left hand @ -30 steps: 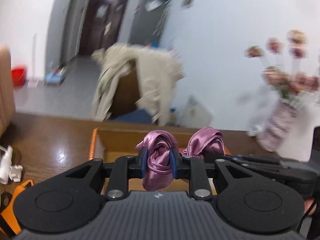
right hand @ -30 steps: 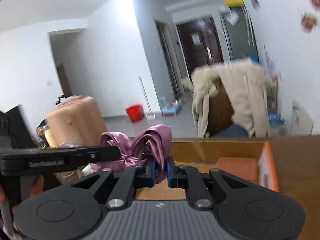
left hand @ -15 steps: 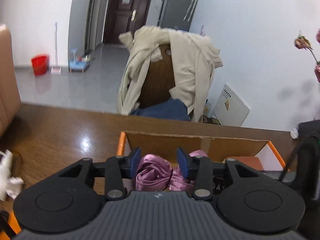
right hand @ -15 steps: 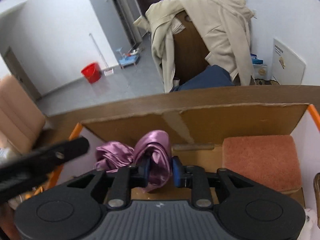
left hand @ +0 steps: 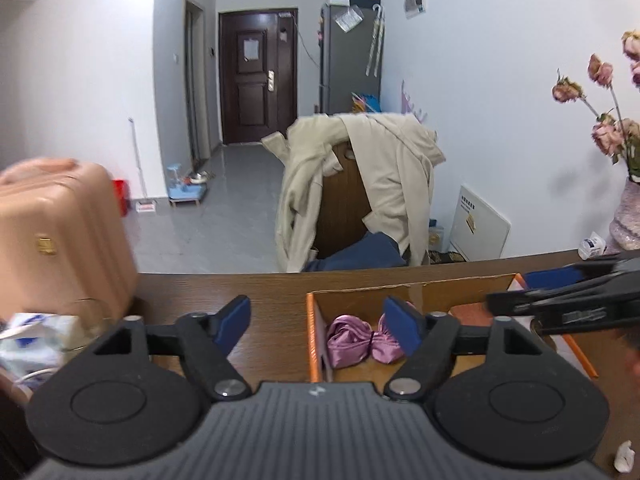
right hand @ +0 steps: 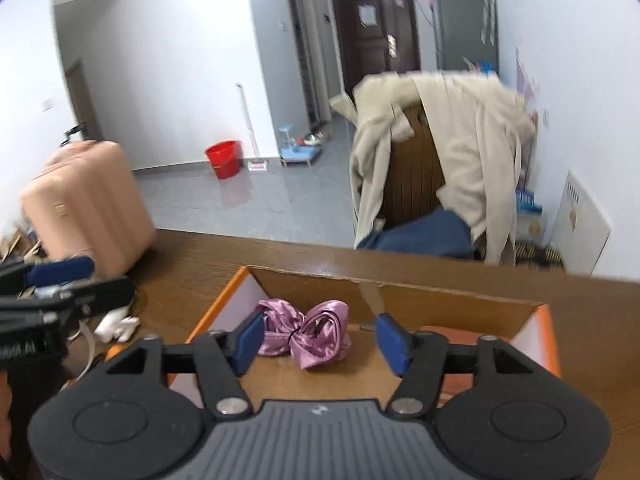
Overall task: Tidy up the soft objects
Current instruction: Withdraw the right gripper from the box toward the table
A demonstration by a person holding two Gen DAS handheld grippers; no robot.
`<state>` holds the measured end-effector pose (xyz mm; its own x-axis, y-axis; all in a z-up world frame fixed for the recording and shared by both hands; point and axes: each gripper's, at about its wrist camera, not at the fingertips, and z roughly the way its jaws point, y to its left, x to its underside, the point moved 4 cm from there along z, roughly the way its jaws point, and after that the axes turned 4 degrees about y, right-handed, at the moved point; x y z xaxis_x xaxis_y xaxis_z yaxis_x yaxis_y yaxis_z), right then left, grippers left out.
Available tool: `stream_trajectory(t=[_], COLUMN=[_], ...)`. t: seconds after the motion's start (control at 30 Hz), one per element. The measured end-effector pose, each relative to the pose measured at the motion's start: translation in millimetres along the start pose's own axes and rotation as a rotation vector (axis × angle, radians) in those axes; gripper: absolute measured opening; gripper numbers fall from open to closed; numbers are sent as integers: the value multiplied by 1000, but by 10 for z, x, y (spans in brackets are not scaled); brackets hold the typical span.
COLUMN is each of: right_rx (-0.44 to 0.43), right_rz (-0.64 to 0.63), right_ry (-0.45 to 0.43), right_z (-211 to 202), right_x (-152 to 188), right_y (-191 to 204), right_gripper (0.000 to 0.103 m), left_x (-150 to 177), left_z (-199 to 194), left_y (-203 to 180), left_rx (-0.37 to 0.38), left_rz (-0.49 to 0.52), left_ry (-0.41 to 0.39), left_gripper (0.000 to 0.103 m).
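A purple satin cloth, bunched like a bow, lies on the floor of an orange-edged cardboard box, near its left end. My left gripper hovers over the box's left rim, its jaws opening, and the blue pads touch nothing. My right gripper hangs above and just behind the cloth, jaws opening too, with the cloth lying free below them. A rust-coloured pad rests at the box's right end.
The box stands on a brown wooden table. White packets and tissue lie at its left, near a pink suitcase. Beyond the table is a chair draped with a beige coat. A vase of dried flowers stands far right.
Both grippers have let go of the purple cloth, which now lies in the box. Both have drawn back and up from it, and their jaws have spread wide.
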<state>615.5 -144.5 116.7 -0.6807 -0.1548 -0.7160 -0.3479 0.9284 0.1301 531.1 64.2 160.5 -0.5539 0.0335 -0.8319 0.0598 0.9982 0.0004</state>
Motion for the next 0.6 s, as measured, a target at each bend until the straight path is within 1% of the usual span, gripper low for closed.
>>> stream_trajectory(t=[0.1, 0.13, 0.17, 0.2, 0.27, 0.33, 0.37, 0.43, 0.5, 0.53, 0.57, 0.6], right_rx=[3, 5, 10, 15, 28, 30, 27, 11, 8, 12, 30, 57], right_rz=[-35, -41, -48, -56, -69, -67, -66, -75, -71, -64, -56, -54], right_ry=[-38, -55, -76, -95, -132, -171, -189, -227, -270, -294, -316, -336], right_z=[-547, -708, -909, -1093, -1397, -1731, -1885, -2122, -2357, -2438, -2507, -2571], right_x=[88, 123, 184, 250, 392, 596, 716, 952, 1264, 1426, 1606, 1815], right_y=[-67, -94, -117, -137, -173, -195, -192, -190, -178, -150, -134, -106], right_gripper=[70, 75, 78, 79, 84, 85, 86, 88, 88, 91, 96, 97], left_x=[101, 146, 214, 276, 450, 633, 764, 993, 1286, 1426, 1586, 1754], left_z=[-451, -589, -759, -889, -1190, -1463, -1609, -1775, -1922, -1976, -2044, -2109], left_y=[34, 41, 19, 0, -57, -104, -135, -190, -239, -253, -281, -304], left_rx=[-2, 0, 0, 1, 4, 28, 47, 65, 62, 58, 45, 29], left_rz=[8, 13, 21, 30, 49, 57, 61, 65, 58, 49, 52, 58], left_ry=[-27, -40, -56, -70, -99, -135, -164, -193, -197, -201, -206, -218], left_gripper=[84, 85, 88, 89, 90, 95, 99, 100, 100, 100, 100, 102])
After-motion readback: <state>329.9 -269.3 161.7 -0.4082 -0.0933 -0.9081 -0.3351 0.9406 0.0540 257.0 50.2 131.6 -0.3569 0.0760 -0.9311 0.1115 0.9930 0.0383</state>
